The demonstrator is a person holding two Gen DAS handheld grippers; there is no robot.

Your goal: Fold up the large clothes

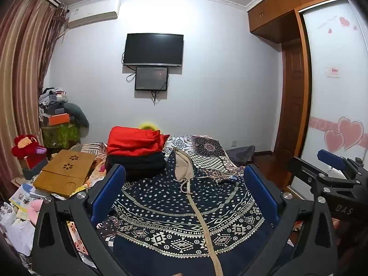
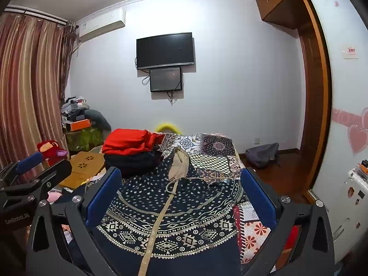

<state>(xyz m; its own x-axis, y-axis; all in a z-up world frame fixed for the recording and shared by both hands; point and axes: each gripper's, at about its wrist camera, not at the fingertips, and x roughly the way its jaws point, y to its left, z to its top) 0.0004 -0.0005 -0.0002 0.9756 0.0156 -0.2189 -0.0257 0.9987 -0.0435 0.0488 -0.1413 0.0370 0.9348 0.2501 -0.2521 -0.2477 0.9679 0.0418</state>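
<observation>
While both tools hover over the bed [image 1: 207, 147], the left gripper [image 1: 184, 191] and right gripper [image 2: 181, 191] stand spread wide, grasping nothing. Between and beyond each pair of blue fingers [image 1: 108, 191] lies the navy patterned garment [image 1: 174, 211], spread flat, its beige zipper band [image 2: 158, 225] running between them. Past the left fingertips sits a red and black folded stack [image 1: 135, 151].

Navy patterned garment [image 1: 174, 211], beige zip placket, spread flat, lower centre; folded red-and-black pile [image 1: 135, 154] upper left of it.
</observation>
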